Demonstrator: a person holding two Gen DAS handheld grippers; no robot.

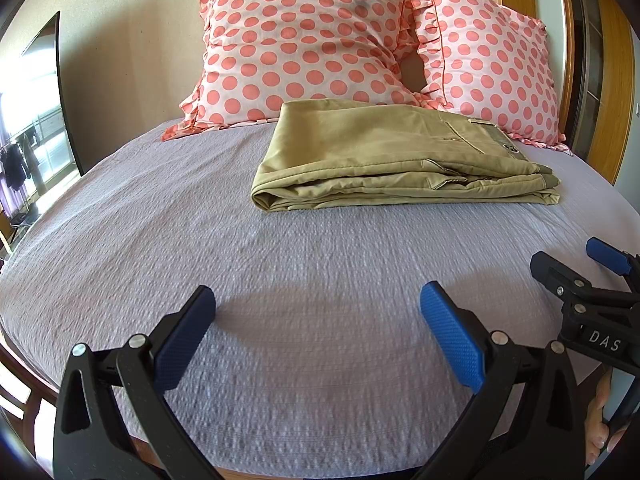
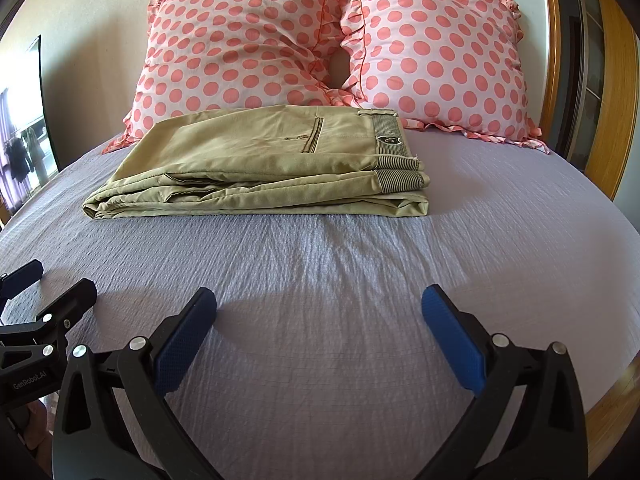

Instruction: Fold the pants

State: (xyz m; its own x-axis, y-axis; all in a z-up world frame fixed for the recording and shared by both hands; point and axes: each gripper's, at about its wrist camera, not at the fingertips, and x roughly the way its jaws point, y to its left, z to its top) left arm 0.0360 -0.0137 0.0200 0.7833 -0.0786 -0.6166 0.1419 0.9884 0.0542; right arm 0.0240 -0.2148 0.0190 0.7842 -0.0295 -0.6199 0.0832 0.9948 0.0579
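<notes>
Khaki pants (image 1: 384,156) lie folded in a flat stack on the lavender bed sheet (image 1: 280,280), just in front of the pillows; they also show in the right wrist view (image 2: 260,164) with the striped waistband lining at the right end. My left gripper (image 1: 318,300) is open and empty, held above the sheet well short of the pants. My right gripper (image 2: 320,300) is open and empty too, also short of the pants. The right gripper shows at the right edge of the left wrist view (image 1: 576,264). The left gripper shows at the left edge of the right wrist view (image 2: 52,280).
Two pink pillows with coral dots (image 1: 304,40) (image 1: 488,64) lean against the wall behind the pants. A wooden bed frame (image 2: 612,92) runs along the right side. A window (image 1: 28,120) is at the far left.
</notes>
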